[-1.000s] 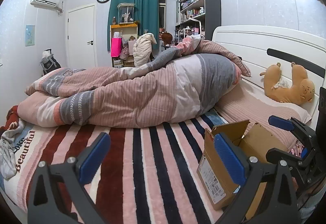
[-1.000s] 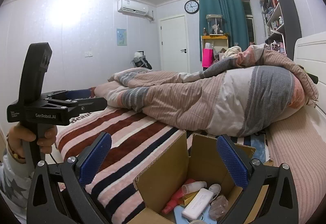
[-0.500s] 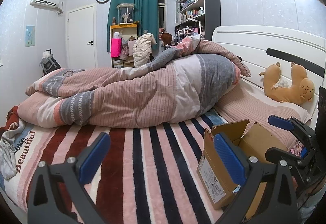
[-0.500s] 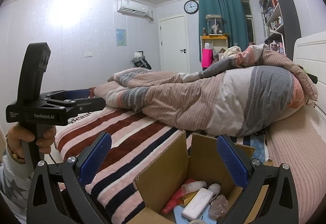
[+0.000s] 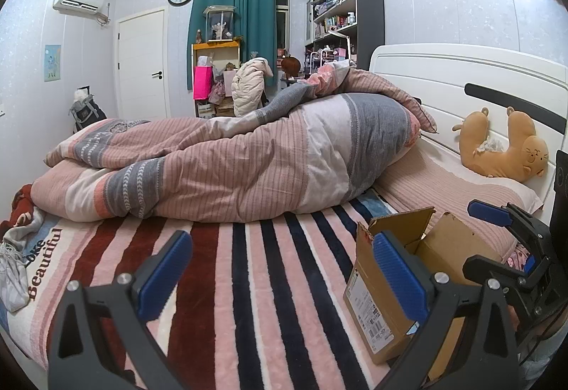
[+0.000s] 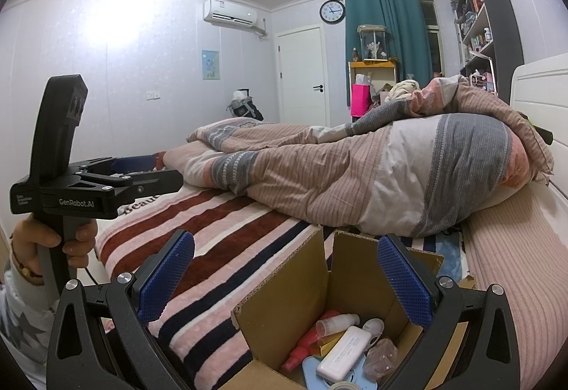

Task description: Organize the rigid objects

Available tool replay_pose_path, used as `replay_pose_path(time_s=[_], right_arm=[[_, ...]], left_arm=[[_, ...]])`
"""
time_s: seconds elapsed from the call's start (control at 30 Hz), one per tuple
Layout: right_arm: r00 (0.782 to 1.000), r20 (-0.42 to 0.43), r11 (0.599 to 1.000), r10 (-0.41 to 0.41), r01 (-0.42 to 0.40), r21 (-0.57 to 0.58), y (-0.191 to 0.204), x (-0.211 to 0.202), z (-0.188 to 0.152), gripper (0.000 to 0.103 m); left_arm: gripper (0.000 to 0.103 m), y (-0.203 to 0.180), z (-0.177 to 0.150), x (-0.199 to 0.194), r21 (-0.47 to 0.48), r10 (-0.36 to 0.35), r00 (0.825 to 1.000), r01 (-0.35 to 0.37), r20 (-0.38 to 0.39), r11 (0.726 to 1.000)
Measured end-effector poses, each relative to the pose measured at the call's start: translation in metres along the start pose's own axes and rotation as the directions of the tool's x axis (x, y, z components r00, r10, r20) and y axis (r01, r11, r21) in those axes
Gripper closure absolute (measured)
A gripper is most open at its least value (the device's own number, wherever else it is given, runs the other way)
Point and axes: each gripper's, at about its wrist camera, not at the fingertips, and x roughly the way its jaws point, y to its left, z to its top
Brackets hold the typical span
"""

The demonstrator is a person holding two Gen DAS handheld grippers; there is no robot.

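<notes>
An open cardboard box (image 6: 312,287) stands on the striped bedspread; it also shows in the left wrist view (image 5: 376,297). Inside lie a white rectangular case (image 6: 342,352), a small white bottle (image 6: 337,322), a red bottle (image 6: 301,349), a light blue flat item (image 6: 312,370) and a brownish wrapped lump (image 6: 381,356). My right gripper (image 6: 285,278) is open and empty, hovering over the box. My left gripper (image 5: 282,274) is open and empty above the bedspread, left of the box. The right gripper shows at the right of the left wrist view (image 5: 511,248), and the left gripper at the left of the right wrist view (image 6: 117,177).
A rolled pink and grey duvet (image 5: 227,163) lies across the bed behind the box. A pink pillow (image 5: 447,184) and an orange plush cat (image 5: 504,148) sit by the white headboard (image 5: 443,70). A grey garment (image 5: 10,269) lies at the bed's left edge.
</notes>
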Motion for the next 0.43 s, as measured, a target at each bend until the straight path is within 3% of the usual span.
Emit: replay_pose_path(time_s=[0.43], right_arm=[[1.0,0.002,1.0,0.003,-0.003,0.002,-0.0016,-0.0005,0.0004,0.0]], left_arm=[[0.002,0.0014,-0.0005,-0.0003,-0.001,0.007,1.0,-0.007,-0.003,1.0]])
